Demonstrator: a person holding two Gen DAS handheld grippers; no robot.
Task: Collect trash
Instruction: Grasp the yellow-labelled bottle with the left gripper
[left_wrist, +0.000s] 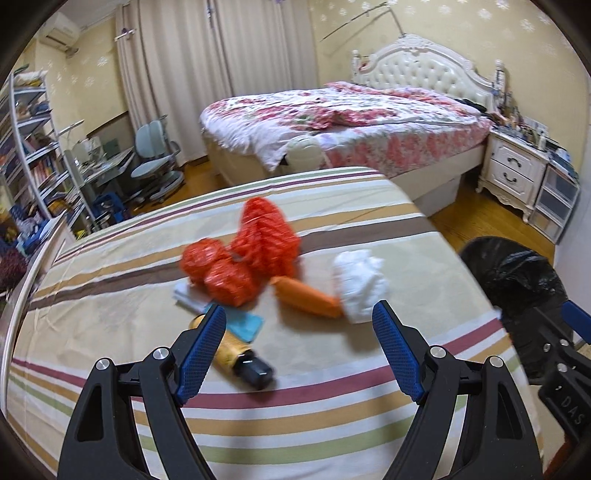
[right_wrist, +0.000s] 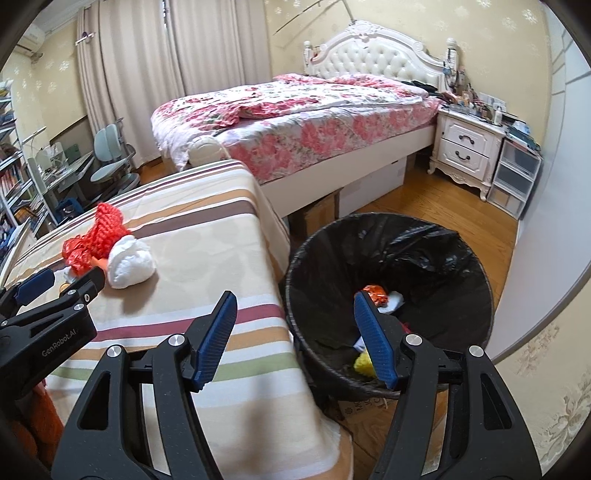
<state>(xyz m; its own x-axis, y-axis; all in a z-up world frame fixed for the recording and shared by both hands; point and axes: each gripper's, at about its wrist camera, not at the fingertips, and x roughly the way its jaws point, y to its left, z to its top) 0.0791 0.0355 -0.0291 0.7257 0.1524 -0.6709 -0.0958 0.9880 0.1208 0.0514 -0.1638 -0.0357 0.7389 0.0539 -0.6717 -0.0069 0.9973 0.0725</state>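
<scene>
On the striped cloth (left_wrist: 332, 417) lies a heap of trash: red net bags (left_wrist: 243, 254), an orange packet (left_wrist: 306, 295), a white paper wad (left_wrist: 360, 286), a yellow bottle with a black cap (left_wrist: 240, 354), a blue sheet (left_wrist: 245, 325). My left gripper (left_wrist: 299, 321) hangs open just short of the heap, nothing between its fingers. My right gripper (right_wrist: 295, 306) is open and empty over the gap between the table edge and the black-lined bin (right_wrist: 391, 295), which holds several scraps. In the right wrist view the left gripper (right_wrist: 59, 280) shows near the white wad (right_wrist: 129, 266).
The bin (left_wrist: 517, 295) stands on the wooden floor right of the table. Behind it are a bed (right_wrist: 295, 122) with a floral cover, a white nightstand (right_wrist: 465, 147) and plastic drawers. Shelves, a desk and a chair (left_wrist: 155, 162) fill the far left.
</scene>
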